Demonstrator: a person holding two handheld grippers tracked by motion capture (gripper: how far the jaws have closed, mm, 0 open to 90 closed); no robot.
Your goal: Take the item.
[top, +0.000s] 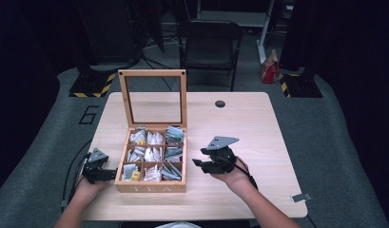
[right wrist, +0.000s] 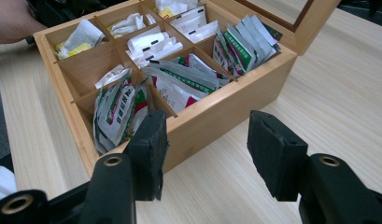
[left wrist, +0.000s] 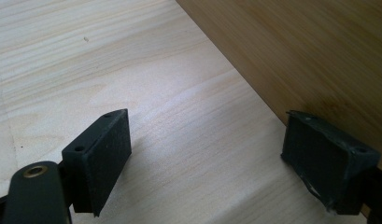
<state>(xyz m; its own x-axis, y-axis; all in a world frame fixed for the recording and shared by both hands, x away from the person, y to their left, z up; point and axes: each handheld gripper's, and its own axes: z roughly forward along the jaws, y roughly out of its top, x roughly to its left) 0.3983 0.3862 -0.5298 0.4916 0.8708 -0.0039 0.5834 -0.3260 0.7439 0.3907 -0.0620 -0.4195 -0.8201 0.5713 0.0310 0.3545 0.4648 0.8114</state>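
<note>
High view, left gripper (top: 108,175) wide beside tea box (top: 151,187), right gripper (top: 198,164) seemingly empty, part-open.

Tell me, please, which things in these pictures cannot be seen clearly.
- Print on the tea packets: too small, blurred, right gripper view.
- Tea box: left gripper view crops it to one bare side wall.
- Left gripper jaws: too small and dark in the high view.

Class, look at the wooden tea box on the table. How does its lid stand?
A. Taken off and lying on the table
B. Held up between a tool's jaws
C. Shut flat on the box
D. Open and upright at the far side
D: the lid stands upright at the far edge of the box, whose packets lie uncovered.
</note>
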